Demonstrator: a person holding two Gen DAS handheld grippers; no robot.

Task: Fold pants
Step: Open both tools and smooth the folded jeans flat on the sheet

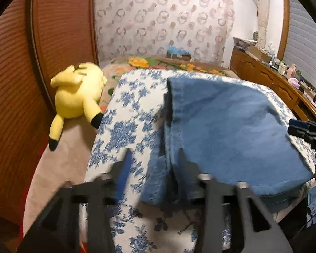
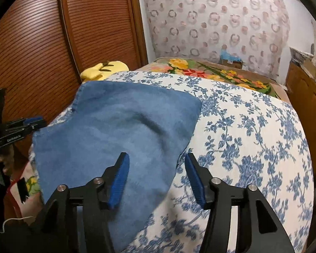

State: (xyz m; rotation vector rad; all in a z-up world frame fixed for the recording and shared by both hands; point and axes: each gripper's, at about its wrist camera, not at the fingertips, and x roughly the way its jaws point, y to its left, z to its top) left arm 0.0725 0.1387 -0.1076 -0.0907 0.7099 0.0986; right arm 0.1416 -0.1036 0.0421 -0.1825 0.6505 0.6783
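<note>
Right wrist view: the pants (image 2: 107, 130) lie folded on the bed (image 2: 252, 137); right gripper (image 2: 157, 160) and left gripper (image 1: 153, 154) hang open, likely freed to smooth them.

pants (image 2: 115, 130): one pair, blue, folded
grippers: two, left gripper (image 1: 154, 154) and right gripper (image 2: 157, 158)
blue finger pads on right gripper: two
floral bedspread (image 2: 252, 130): one, white with blue print
flowered blanket (image 2: 210, 69): one
yellow plush toy (image 1: 78, 92): one
wooden louvred doors (image 2: 52, 31): two panels visible
cardboard box (image 2: 231, 62): one
wooden dresser (image 1: 269, 76): one
</note>
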